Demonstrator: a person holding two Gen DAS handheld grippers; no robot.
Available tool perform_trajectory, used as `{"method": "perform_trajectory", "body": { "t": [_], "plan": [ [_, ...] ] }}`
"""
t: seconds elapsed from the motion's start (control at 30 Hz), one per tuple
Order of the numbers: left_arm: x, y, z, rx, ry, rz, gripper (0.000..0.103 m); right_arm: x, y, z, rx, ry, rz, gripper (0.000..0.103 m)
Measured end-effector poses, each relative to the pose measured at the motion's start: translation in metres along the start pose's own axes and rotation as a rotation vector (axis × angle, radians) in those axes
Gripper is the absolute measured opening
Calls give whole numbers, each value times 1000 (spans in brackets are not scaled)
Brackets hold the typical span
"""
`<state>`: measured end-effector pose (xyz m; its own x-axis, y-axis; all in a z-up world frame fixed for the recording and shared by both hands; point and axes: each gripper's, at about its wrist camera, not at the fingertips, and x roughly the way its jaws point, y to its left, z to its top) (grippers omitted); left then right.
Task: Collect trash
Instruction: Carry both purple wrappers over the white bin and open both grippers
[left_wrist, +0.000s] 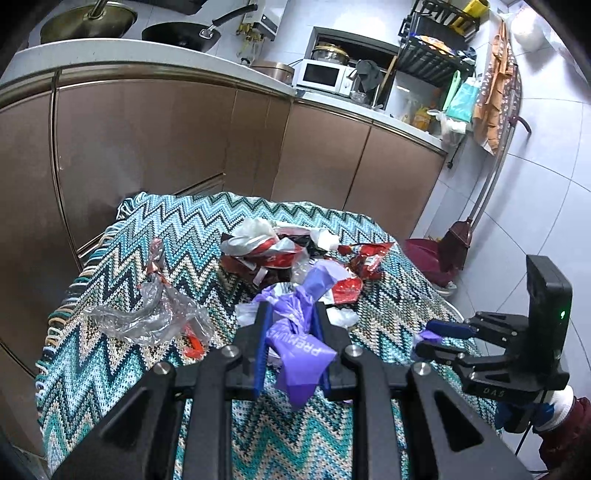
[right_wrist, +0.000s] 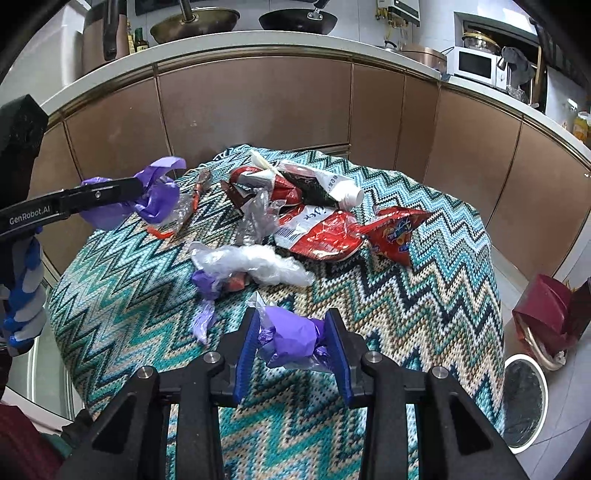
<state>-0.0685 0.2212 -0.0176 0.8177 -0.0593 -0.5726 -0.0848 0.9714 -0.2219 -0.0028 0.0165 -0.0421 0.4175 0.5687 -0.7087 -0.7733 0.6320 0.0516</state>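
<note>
Left: my left claw clenched on a purple plastic bag, lifted above the zigzag-clothed tabletop. Centre, far: red snack wrappers, white tube, clear plastic film. Near right: my right claw clamping a purple bag wad.

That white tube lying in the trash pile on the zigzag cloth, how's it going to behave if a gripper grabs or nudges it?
The white tube looks flattened, so it would likely dent under the pads rather than stay stiff. Its round cap end might let it roll slightly, though the red wrapper beneath should check that. Its glossy skin could be slippery.
</note>
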Motion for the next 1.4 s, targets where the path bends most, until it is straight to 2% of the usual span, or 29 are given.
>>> {"method": "perform_trajectory", "body": {
  "t": [0.27, 0.47, 0.67, 0.9, 1.0, 1.13, 1.23, 1.4],
  "plan": [
    [-2, -21, -2, 34, 11, -6, 20, -6, -10, -16, 49, -19, 2, 34],
    [8, -43, 7, 65, 25, -37, 20, -25, -24, -14, 74, -79, -14, 34],
    [44, -108, 34, 164, 62, -120, 20, -67, -77, -15, 153, -170, -103, 34],
    [132, -240, 67, 288, 147, -263, 20, -112, -201, -56, 379, -211, -294, 34],
    [178, -300, 76, 314, 195, -320, 20, -116, -259, -81, 488, -207, -370, 34],
    [248, -373, 80, 335, 262, -352, 20, -106, -327, -112, 625, -198, -415, 34],
    [299, -408, 74, 340, 323, -360, 21, -96, -372, -131, 709, -186, -431, 36],
    [371, -448, 57, 350, 416, -380, 22, -70, -413, -151, 745, -112, -472, 38]
  ]
}}
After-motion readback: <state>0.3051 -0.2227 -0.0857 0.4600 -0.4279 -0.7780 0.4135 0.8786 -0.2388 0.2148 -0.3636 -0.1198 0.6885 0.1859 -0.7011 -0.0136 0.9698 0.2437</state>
